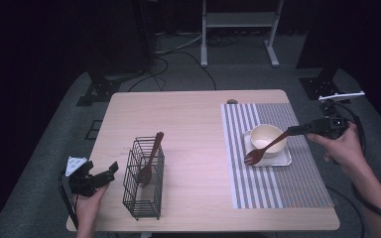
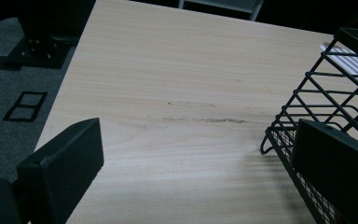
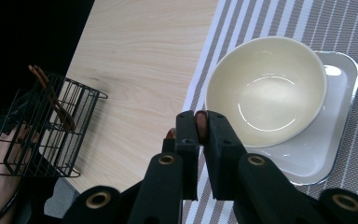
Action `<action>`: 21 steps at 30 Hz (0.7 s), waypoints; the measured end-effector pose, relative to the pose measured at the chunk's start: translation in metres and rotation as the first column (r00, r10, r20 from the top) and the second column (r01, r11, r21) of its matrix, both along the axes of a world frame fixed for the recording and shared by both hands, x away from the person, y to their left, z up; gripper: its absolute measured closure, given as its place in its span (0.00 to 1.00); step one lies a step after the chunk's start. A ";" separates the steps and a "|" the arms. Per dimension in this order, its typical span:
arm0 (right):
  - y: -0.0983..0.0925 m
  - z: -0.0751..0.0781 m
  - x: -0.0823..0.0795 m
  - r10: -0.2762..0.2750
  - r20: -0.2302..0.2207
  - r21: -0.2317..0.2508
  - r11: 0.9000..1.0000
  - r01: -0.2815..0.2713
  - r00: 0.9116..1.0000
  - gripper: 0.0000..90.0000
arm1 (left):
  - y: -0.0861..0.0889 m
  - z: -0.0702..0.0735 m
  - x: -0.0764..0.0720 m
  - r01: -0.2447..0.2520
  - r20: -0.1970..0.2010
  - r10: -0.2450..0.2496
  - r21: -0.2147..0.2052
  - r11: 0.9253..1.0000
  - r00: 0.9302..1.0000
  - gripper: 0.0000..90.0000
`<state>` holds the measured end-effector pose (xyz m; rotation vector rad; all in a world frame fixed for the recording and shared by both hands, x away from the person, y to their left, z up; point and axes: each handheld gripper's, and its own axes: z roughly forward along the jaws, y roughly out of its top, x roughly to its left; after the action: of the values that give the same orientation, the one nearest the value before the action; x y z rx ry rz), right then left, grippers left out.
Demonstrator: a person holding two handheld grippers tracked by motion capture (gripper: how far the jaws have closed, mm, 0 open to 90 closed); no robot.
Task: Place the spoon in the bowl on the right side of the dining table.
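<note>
High view: the table (image 1: pixel 193 106) carries a striped placemat (image 1: pixel 278 183) at 3 o'clock and a black wire basket (image 1: pixel 143 181) at 8 o'clock. On the placemat sits a white tray (image 1: pixel 283 159) with a cream bowl (image 1: pixel 266 136) on it; the layout suggests cutlery is moved from basket to place setting.

The right gripper (image 1: pixel 293 131) reaches in from 3 o'clock with its jaws closed tight on the handle end of a brown wooden fork (image 1: pixel 258 152). The fork slopes down toward 7 o'clock past the bowl's front; its tined head lies at the tray's front left corner, but contact cannot be confirmed. Holding the handle end keeps the jaws away from the bowl.

The left gripper (image 1: pixel 110 171) is parked at the basket's 9 o'clock side, jaws spread wide and holding nothing. A brown wooden spoon (image 1: pixel 150 157) leans in the basket, bowl down.

The fork is dark, slender and smooth.
</note>
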<state>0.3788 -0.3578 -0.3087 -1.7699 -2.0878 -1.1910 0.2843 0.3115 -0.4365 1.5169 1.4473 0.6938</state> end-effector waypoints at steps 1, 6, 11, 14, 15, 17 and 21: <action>0.000 0.000 0.000 0.000 0.000 0.000 1.000 0.000 1.000 0.93 | 0.000 0.000 0.000 0.000 0.000 0.000 0.000 1.000 1.000 0.02; -0.012 0.000 -0.002 -0.034 0.003 0.001 0.999 0.034 0.999 0.93 | 0.000 0.000 0.000 -0.001 0.001 0.001 -0.002 1.000 1.000 0.02; -0.020 0.001 -0.004 -0.059 0.004 0.001 0.998 0.059 0.998 0.93 | 0.000 0.000 0.000 0.000 0.001 0.000 0.001 1.000 1.000 0.02; -0.028 0.003 -0.004 -0.082 0.009 0.003 0.997 0.082 0.997 0.93 | -0.001 0.000 0.000 0.000 0.001 0.000 0.002 1.000 1.000 0.02; -0.028 0.003 -0.004 -0.082 0.009 0.003 0.997 0.082 0.997 0.93 | -0.001 0.000 0.000 0.000 0.001 0.000 0.002 1.000 1.000 0.02; -0.031 0.004 -0.005 -0.093 0.011 0.003 0.996 0.093 0.996 0.93 | 0.000 0.000 0.000 -0.001 0.001 0.001 0.001 1.000 1.000 0.02; -0.037 0.005 -0.005 -0.117 0.011 0.004 0.993 0.117 0.993 0.93 | 0.000 0.000 0.000 0.000 0.000 0.000 0.002 1.000 1.000 0.02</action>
<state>0.3739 -0.3950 -0.3039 -1.9118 -2.0120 -1.2354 0.2840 0.3114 -0.4366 1.5186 1.4476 0.6955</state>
